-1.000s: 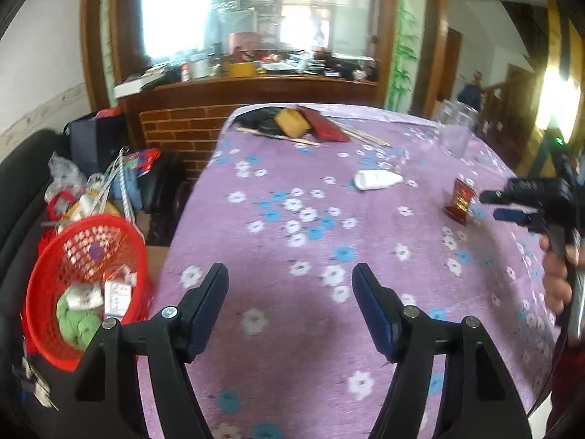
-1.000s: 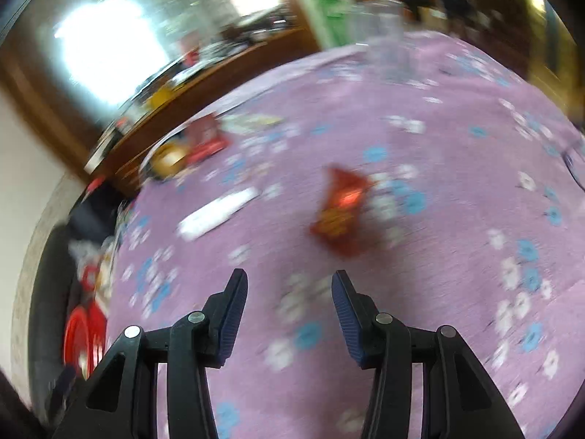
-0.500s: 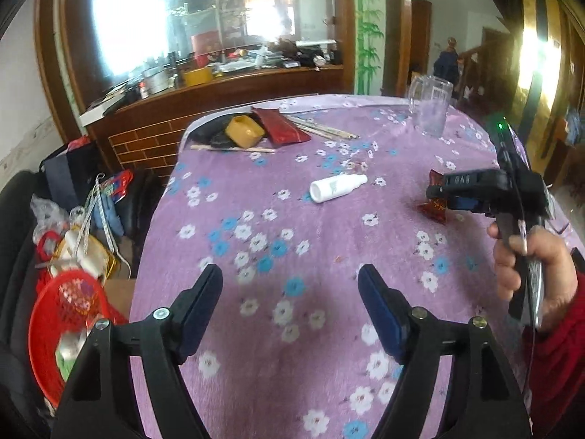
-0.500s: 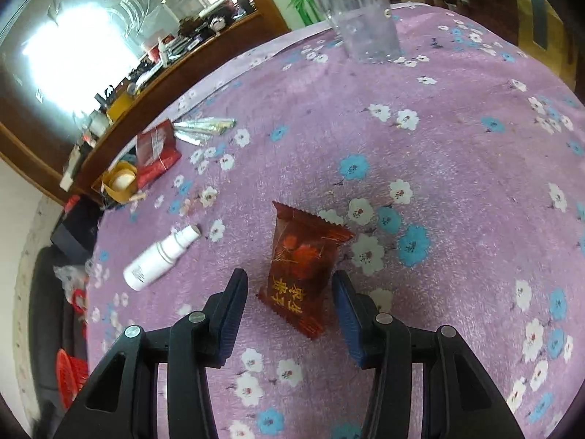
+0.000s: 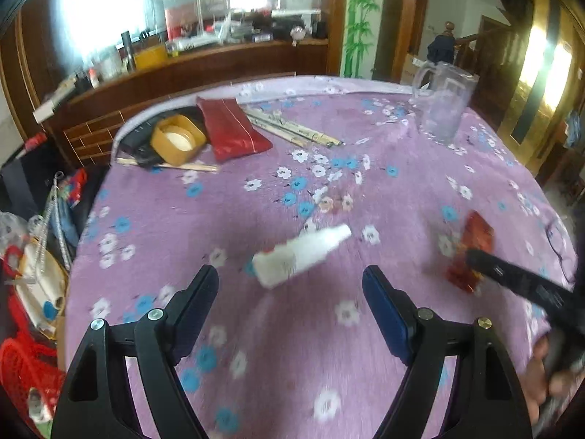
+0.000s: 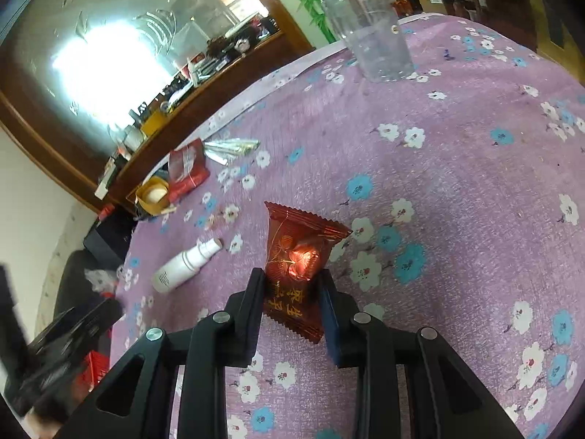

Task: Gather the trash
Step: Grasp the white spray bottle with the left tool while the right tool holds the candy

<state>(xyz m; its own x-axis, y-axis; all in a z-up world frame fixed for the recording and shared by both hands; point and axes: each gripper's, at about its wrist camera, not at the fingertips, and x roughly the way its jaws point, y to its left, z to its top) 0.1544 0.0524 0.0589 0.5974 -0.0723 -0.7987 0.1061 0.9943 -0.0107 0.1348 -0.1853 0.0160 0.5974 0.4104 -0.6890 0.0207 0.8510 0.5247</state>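
Pinched by its lower end in the right tongs (image 6: 290,301), the red wrapper (image 6: 298,256) near the counter's (image 6: 475,183) right edge could be dropped if squeezed loosely. The left tongs (image 5: 290,303) are held wide open, empty.

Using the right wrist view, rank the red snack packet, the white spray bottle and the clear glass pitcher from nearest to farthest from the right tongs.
1. Red snack packet: pinched between the right tongs.
2. White spray bottle: lying to the left.
3. Clear glass pitcher: upright at the table's far edge.
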